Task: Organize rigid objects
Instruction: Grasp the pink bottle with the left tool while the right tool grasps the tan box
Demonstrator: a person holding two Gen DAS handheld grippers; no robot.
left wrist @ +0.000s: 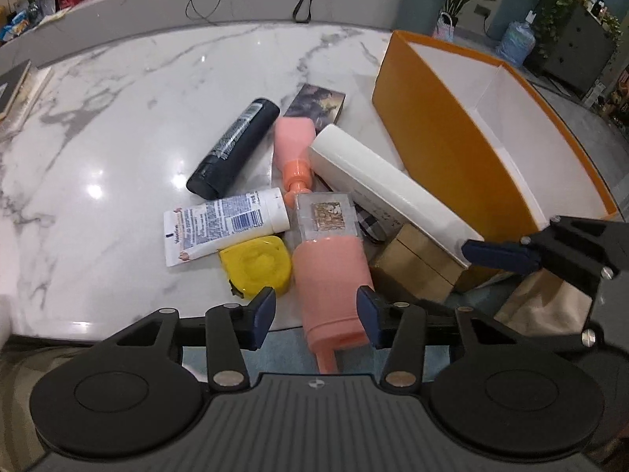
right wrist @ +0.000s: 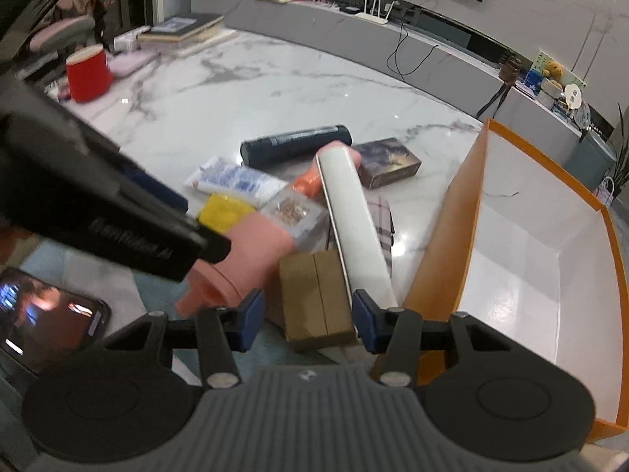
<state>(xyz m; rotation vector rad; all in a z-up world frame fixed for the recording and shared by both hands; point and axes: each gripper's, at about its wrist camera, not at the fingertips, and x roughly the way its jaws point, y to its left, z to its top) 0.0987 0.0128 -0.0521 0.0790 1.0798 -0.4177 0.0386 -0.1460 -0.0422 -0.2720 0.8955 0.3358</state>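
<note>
Straddling the near end of a pink bottle (left wrist: 332, 287), the left gripper (left wrist: 316, 310) has its jaws partly apart; its blue pads (left wrist: 264, 306) flank the bottle's sides, the right one close against it and the left one with a gap showing, so no firm grip can be seen. Just ahead of this gripper lies a clear plastic box (left wrist: 328, 214) resting on the bottle's far end, with a yellow tape measure (left wrist: 257, 267) to the left of the pads and a white tube (left wrist: 228, 226) beyond that. Farther ahead sit a black bottle (left wrist: 236, 149), a second pink bottle (left wrist: 295, 149) and a dark patterned box (left wrist: 316, 104). The marble table (left wrist: 118, 118) carries the whole heap.

The right gripper (right wrist: 308, 320) also stands half open, its pads on either side of a tan cardboard box (right wrist: 314, 299), whether touching it I cannot tell. A long white box (right wrist: 354, 228) leans across that tan box, its near end just beside the right pad. To the right of this gripper stands the orange storage box (right wrist: 444, 244), open-topped with white inner walls. Left of it, a phone (right wrist: 47, 314) lies with its screen lit, and a red cup (right wrist: 88, 74) stands far ahead on the left
</note>
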